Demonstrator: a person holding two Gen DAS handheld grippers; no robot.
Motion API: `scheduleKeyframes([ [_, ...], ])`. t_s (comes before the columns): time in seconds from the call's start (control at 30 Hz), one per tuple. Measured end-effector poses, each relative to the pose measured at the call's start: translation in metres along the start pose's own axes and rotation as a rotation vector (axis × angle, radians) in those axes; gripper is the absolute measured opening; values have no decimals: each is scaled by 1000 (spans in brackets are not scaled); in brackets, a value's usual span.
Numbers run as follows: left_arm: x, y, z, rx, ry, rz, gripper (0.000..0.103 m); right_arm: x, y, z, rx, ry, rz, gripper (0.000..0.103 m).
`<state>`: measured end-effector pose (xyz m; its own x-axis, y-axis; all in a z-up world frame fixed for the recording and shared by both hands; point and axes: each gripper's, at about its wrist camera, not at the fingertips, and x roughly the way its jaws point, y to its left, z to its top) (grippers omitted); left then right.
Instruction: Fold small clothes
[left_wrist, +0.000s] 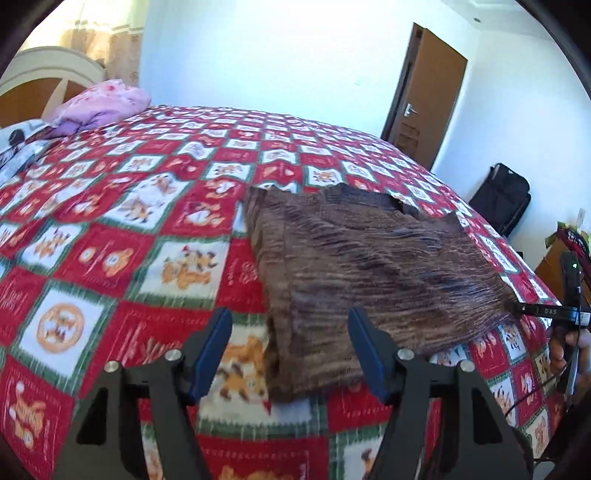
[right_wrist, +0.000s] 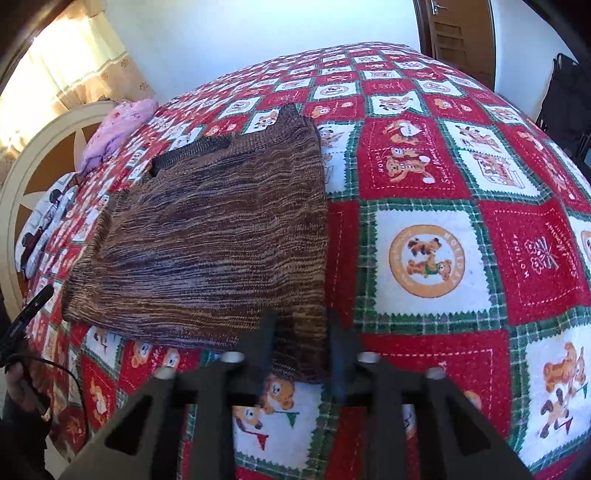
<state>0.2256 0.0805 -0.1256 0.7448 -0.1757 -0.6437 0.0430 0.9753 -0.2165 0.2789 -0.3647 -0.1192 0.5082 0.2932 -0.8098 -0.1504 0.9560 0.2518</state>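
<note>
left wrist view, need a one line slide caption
Open left tool poised over the near corner of a folded brown knit sweater lying on a red checked holiday bedspread.

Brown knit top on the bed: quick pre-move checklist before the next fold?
1. Left gripper free of cloth: ok, jaws apart, nothing pinched.
2. Right gripper free of cloth: cannot tell, the near corner lies between its fingers and the view is blurred.
3. Brown knit top lying flat on the quilt: ok, no bunching seen.
4. Side edges already folded in: ok, left edge shows a doubled layer.
5. Space beyond the top for folding: ok, the pink bundle sits far off by the headboard.
</note>
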Motion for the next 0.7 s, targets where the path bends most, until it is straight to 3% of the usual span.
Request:
scheduleKeyframes([
  [0.07,11,-1,4,-1,16,-12,63,-4,-1,-2,8,-16,5,41],
  [0.1,19,-2,5,1,33,-13,52,-5,0,-3,8,-23,4,41],
  [0.13,27,-2,5,4,53,-4,33,-6,-1,-4,10,-29,2,41],
  [0.2,38,-1,3,2,93,4,5,-6,-2,-5,14,-33,-3,41],
  [0.4,0,2,-10,-24,17,-7,5,-6,-2,-6,6,-36,-26,41],
  [0.5,7,3,-22,-18,90,3,5,-5,1,-5,-2,-38,-54,41],
  [0.6,14,4,-25,-16,99,19,5,-18,12,1,-13,-93,-92,42],
  [0.67,16,3,-22,-20,91,27,7,-31,25,8,-32,-145,-90,46],
  [0.7,18,2,-20,-16,93,35,7,-35,33,12,-47,-161,-72,55],
])
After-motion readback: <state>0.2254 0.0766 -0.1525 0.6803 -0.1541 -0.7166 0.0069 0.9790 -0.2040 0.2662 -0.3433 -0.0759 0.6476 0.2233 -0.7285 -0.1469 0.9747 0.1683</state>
